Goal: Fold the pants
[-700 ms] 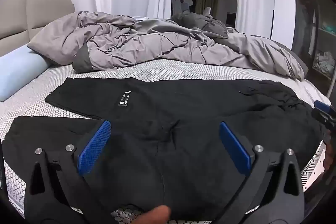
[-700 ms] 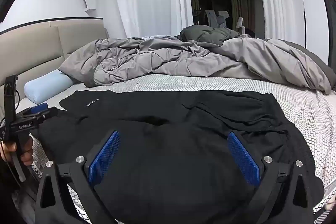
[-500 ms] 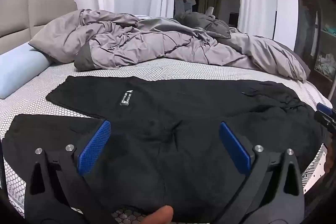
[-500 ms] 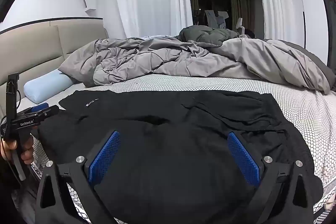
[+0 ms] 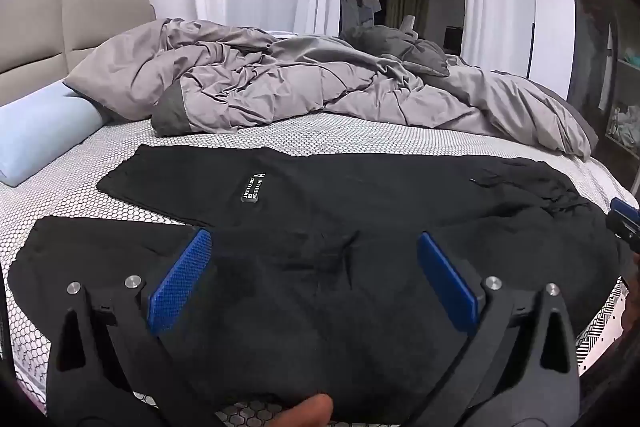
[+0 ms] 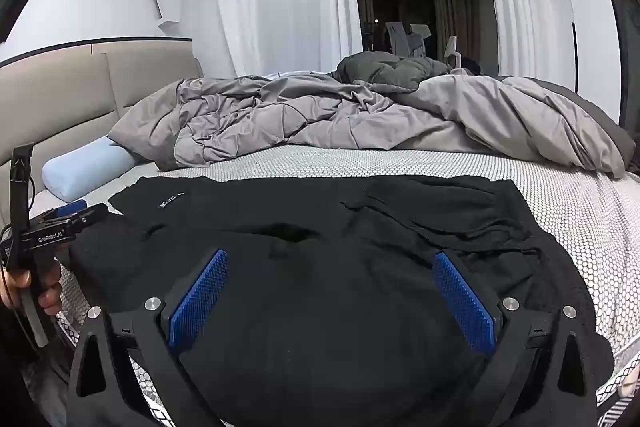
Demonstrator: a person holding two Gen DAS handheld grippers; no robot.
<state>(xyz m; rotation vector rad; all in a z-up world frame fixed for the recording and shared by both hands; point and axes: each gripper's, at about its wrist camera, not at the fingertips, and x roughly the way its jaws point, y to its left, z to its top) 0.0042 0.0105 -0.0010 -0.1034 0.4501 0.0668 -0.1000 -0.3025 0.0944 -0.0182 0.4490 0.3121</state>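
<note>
Black pants [image 5: 340,211] lie spread flat across the bed, legs running left, waistband at the right; a small white label [image 5: 253,188] shows on the far leg. In the right wrist view the pants [image 6: 320,267] fill the foreground. My left gripper [image 5: 314,247] hovers open above the near leg and crotch, its blue pads [image 5: 178,287] wide apart with nothing between them. My right gripper [image 6: 330,263] is open too, above the waist end. The left gripper [image 6: 68,223] appears at the left edge of the right wrist view, held by a hand.
A crumpled grey duvet [image 5: 320,87] is heaped along the far side of the bed. A light blue pillow [image 5: 36,131] lies at the left by the beige headboard [image 6: 80,95]. The honeycomb-patterned mattress cover [image 6: 580,211] is bare right of the pants. White curtains hang behind.
Both views have barely shifted; the left wrist view has turned slightly, showing a little more of the far leg. The pants lie as before and both grippers stay open.
</note>
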